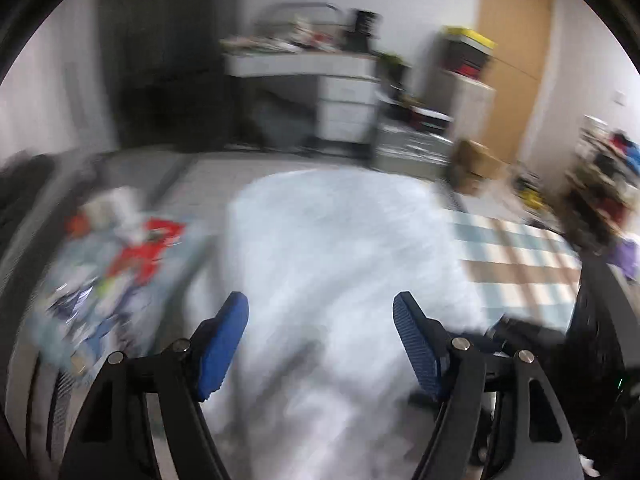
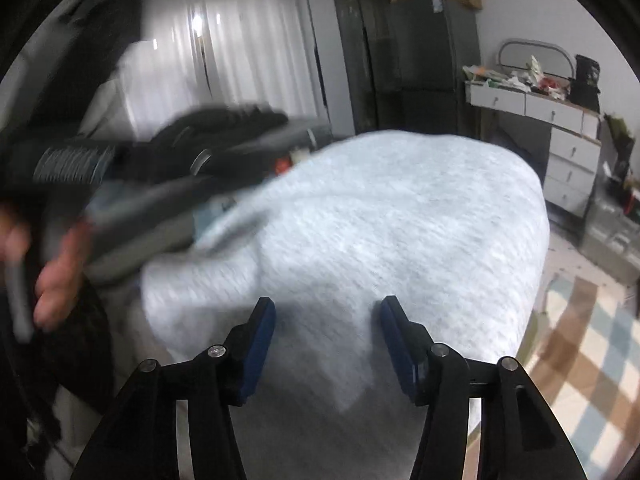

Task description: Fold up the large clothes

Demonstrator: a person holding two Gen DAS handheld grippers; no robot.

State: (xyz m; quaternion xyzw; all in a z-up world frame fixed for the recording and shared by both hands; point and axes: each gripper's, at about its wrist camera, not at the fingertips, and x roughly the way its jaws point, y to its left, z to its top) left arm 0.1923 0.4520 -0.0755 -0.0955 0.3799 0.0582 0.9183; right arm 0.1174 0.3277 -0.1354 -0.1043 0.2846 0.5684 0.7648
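Left of the left gripper's [image 1: 320,340] blue fingers [image 1: 224,344], a blurred heap of colourful printed fabric [image 1: 116,280] with red patches lies on the surface, probably laundry set aside so the working area stays free. Between and ahead of those fingers spreads the light grey sweatshirt [image 1: 332,264], the large garment to be folded; it sits under the gap, and the fingers stand wide apart with nothing pinched, which reads as a gripper between grasps. Right of the left gripper's fingers a checked rug [image 1: 516,264] covers the floor, and beyond it a white chest of drawers [image 1: 344,96] and a wooden door [image 1: 516,60] stand against the far wall. From the right wrist view, far left of the fingers, the person's hand [image 2: 56,276] grips the dark handle of the other gripper, smeared by motion, so its contact with the cloth cannot be told. Centred between the right gripper's [image 2: 328,340] fingers [image 2: 260,344] the same sweatshirt [image 2: 400,232] bulges in a rounded mound, apparently already doubled over; these fingers too are spread apart and empty, hovering low over the near edge, likely lined up to seize it. Right of them, the checked rug [image 2: 588,360] shows again.
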